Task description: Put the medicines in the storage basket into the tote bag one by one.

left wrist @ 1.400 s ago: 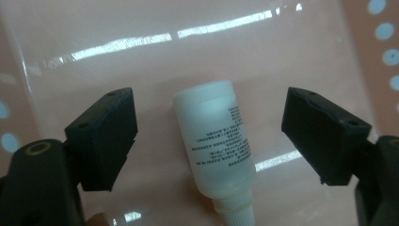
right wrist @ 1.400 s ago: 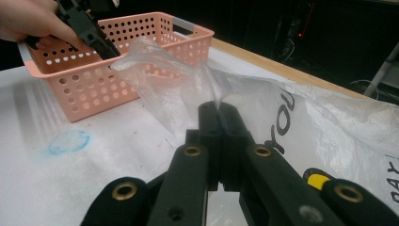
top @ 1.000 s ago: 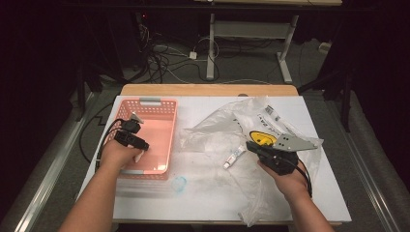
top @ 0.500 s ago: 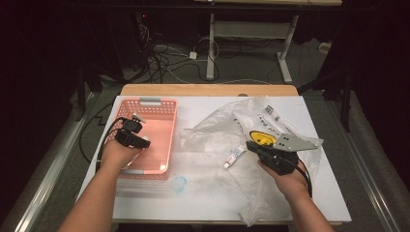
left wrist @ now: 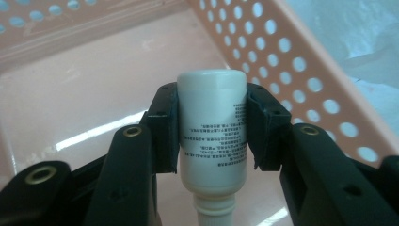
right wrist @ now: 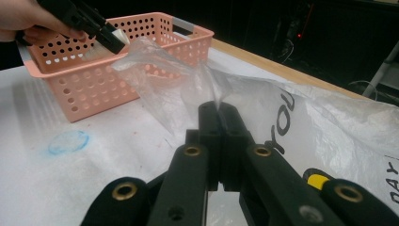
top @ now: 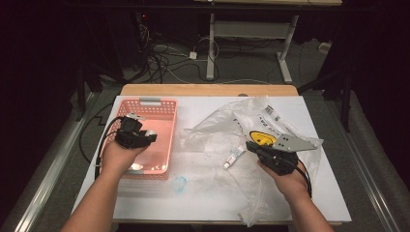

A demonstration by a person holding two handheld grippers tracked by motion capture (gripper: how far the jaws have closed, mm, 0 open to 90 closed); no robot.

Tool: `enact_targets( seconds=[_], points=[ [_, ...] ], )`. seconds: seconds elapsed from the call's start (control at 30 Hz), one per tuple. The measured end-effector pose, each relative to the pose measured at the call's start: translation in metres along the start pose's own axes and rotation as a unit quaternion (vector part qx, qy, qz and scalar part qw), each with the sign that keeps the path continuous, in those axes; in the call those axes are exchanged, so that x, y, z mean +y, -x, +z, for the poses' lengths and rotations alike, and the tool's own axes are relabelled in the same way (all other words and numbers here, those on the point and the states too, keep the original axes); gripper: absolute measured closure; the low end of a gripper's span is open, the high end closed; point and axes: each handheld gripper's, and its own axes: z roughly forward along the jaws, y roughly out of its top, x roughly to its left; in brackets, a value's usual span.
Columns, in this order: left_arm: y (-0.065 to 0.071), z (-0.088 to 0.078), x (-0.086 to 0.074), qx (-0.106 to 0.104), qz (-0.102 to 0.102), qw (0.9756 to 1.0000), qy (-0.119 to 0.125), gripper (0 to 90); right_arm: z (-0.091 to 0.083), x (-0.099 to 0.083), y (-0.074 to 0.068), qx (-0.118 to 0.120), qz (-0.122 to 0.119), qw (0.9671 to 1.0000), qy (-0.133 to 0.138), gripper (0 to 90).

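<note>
Two pads of the left gripper [left wrist: 211, 136] squeeze a small white bottle [left wrist: 212, 129] by its sides, cap end toward the hand, holding it over the floor of the pink basket [left wrist: 301, 70], presumably so it can be set down inside. Its jaws have just been closing on the bottle. The right gripper [right wrist: 219, 110] is clenched on a fold of the clear plastic bag [right wrist: 188, 84], likely pinning it. A small tube [top: 234, 156] lies on the white table [top: 203, 193] between them.

Table [top: 203, 188] lit bright from overhead, surroundings nearly black; glare streaks on basket floor [left wrist: 94, 134] just beyond the jaws (soft focus there); bag [right wrist: 197, 80] w/ hazy sheen.
</note>
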Motion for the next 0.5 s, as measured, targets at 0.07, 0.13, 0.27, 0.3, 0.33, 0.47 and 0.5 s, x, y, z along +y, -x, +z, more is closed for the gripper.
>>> enact_targets(
  seconds=[0.07, 0.13, 0.27, 0.3, 0.33, 0.47, 0.5],
  points=[
    [0.004, -0.003, 0.0, -0.006, 0.003, 0.9999, 0.009, 58.4, 0.0, 0.0, 0.0, 0.001, 0.0, 1.0, 0.0, 90.0],
    [0.007, -0.006, -0.001, -0.017, 0.001, 0.9997, 0.016, 58.4, 0.0, 0.0, 0.0, 0.0, 0.0, 1.0, 0.0, 90.0],
    [0.017, -0.012, -0.004, -0.017, 0.016, 0.9993, 0.029, 58.4, 0.0, 0.0, 0.0, 0.0, 0.0, 1.0, 0.0, 90.0],
    [0.019, -0.013, -0.005, -0.02, 0.017, 0.9991, 0.032, 58.4, 0.0, -0.001, 0.0, 0.0, 0.0, 1.0, -0.001, 90.0],
    [0.021, -0.014, -0.005, -0.021, 0.019, 0.999, 0.036, 58.4, 0.001, -0.001, 0.0, 0.002, 0.0, 1.0, -0.001, 90.0],
    [0.028, -0.021, -0.008, -0.029, 0.023, 0.998, 0.05, 58.4, 0.002, -0.001, -0.001, 0.002, -0.002, 1.0, -0.001, 90.0],
    [0.03, -0.022, -0.009, -0.029, 0.025, 0.9977, 0.055, 58.4, 0.002, -0.001, -0.001, 0.002, -0.002, 1.0, 0.0, 90.0]
  ],
)
